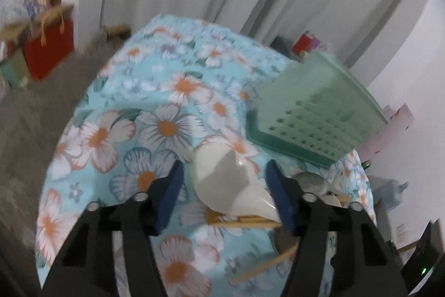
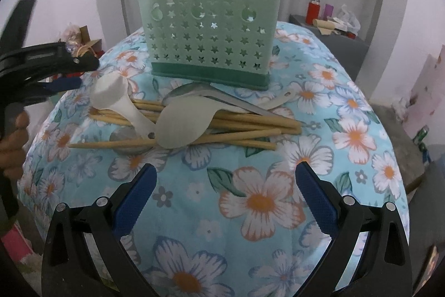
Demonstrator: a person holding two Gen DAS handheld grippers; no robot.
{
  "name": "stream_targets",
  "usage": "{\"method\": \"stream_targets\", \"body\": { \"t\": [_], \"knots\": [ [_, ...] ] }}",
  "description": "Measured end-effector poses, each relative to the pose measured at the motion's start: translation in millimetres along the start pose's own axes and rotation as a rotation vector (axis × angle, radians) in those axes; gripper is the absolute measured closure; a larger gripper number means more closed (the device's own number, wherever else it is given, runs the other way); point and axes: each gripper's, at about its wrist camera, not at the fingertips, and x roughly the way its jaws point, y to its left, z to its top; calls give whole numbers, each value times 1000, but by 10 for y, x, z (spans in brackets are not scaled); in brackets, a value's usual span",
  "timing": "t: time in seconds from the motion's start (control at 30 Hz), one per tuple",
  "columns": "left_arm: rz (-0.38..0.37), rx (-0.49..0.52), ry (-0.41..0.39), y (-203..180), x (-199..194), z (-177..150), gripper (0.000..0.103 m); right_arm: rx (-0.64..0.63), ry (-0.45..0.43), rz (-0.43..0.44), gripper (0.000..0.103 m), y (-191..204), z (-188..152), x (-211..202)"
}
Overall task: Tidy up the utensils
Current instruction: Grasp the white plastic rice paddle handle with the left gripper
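Observation:
A white ceramic spoon (image 1: 230, 177) lies on the pile of utensils, its bowl between the blue pads of my left gripper (image 1: 226, 194). The right pad is at its handle; the left pad stands apart from the bowl, so the jaws are open. The right wrist view shows this spoon (image 2: 111, 93) with my left gripper (image 2: 80, 74) beside its bowl. Several wooden chopsticks (image 2: 250, 124), a flat white paddle (image 2: 183, 124) and a metal spoon (image 2: 194, 95) lie heaped before the green perforated utensil holder (image 2: 208, 38). My right gripper (image 2: 225, 177) hangs open over bare cloth, short of the pile.
The table is draped in a blue floral cloth (image 2: 264, 202) that drops off on all sides. A hand (image 2: 14, 135) holds the left gripper at the left edge. A red bag (image 1: 48, 52) stands on the floor; a dark side table (image 2: 333, 35) carries bottles.

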Motion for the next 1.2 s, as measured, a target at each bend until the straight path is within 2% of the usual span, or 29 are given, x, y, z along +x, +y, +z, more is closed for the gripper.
{"method": "stream_targets", "body": {
  "t": [0.03, 0.2, 0.23, 0.3, 0.4, 0.5, 0.6, 0.83, 1.03, 1.2],
  "knots": [
    [-14, -10, 30, 53, 84, 41, 50, -5, -3, 0, 8, 12, 7, 2],
    [-50, -63, 100, 188, 316, 101, 77, -27, -13, 5, 8, 59, 29, -8],
    [-50, -62, 106, 191, 338, 99, 80, -31, -16, 5, 8, 71, 32, -19],
    [-51, -53, 109, 189, 369, 92, 91, -35, -20, 5, 8, 83, 33, -43],
    [-67, -61, 94, 202, 334, 86, 97, -37, -23, 4, 8, 106, 43, -71],
    [-89, -69, 57, 215, 209, 83, 100, -52, -42, 6, 8, 159, 48, -123],
    [-120, -104, 13, 264, 43, 90, 102, -80, -60, 19, 17, 226, 46, -163],
    [-158, -186, -119, 465, -434, 93, 102, -153, -72, 46, 44, 408, 114, -133],
    [-128, -218, -217, 644, -750, 81, 102, -258, -75, 52, 64, 674, 187, 8],
    [-122, -226, -223, 713, -772, 70, 102, -370, -23, -13, 68, 837, 102, 206]
  ]
}}
